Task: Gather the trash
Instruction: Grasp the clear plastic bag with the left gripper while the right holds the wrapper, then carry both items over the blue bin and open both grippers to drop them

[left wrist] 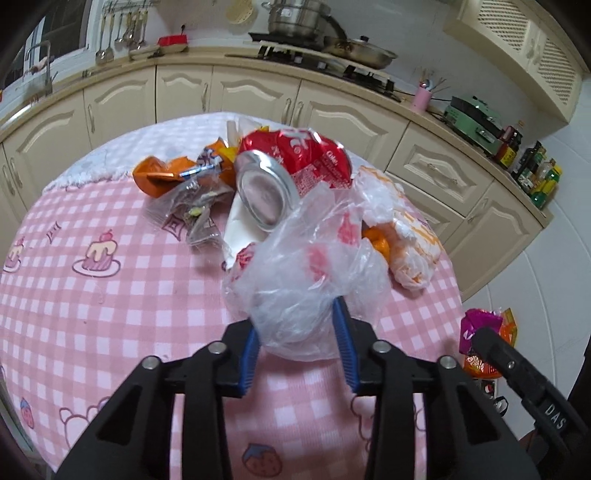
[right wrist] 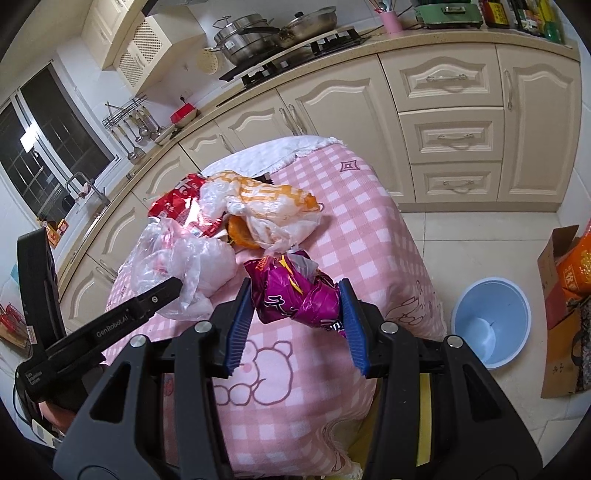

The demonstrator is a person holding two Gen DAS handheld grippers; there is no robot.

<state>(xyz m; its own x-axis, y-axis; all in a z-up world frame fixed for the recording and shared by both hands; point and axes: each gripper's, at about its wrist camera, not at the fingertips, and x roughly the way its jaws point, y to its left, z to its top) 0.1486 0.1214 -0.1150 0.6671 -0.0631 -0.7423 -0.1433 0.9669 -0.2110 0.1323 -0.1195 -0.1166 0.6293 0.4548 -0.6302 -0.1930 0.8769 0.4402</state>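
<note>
My left gripper [left wrist: 297, 332] is shut on a clear plastic bag with red print [left wrist: 306, 273], at the near edge of a trash pile on the pink checked table [left wrist: 110, 314]. The pile holds a crushed can [left wrist: 264, 192], a red wrapper [left wrist: 306, 155], orange wrappers [left wrist: 173, 173] and a white-and-orange bag [left wrist: 410, 236]. My right gripper [right wrist: 295, 314] is shut on a crumpled purple snack wrapper [right wrist: 295, 295] and holds it above the table's right side. The clear bag [right wrist: 184, 266] and the left gripper [right wrist: 162, 295] also show in the right wrist view.
A light blue bin [right wrist: 491, 325] stands on the floor right of the table. A cardboard box with orange packs [right wrist: 565, 288] stands beyond it. Cream kitchen cabinets [right wrist: 443, 122] and a stove with pots [right wrist: 280, 33] run behind the table.
</note>
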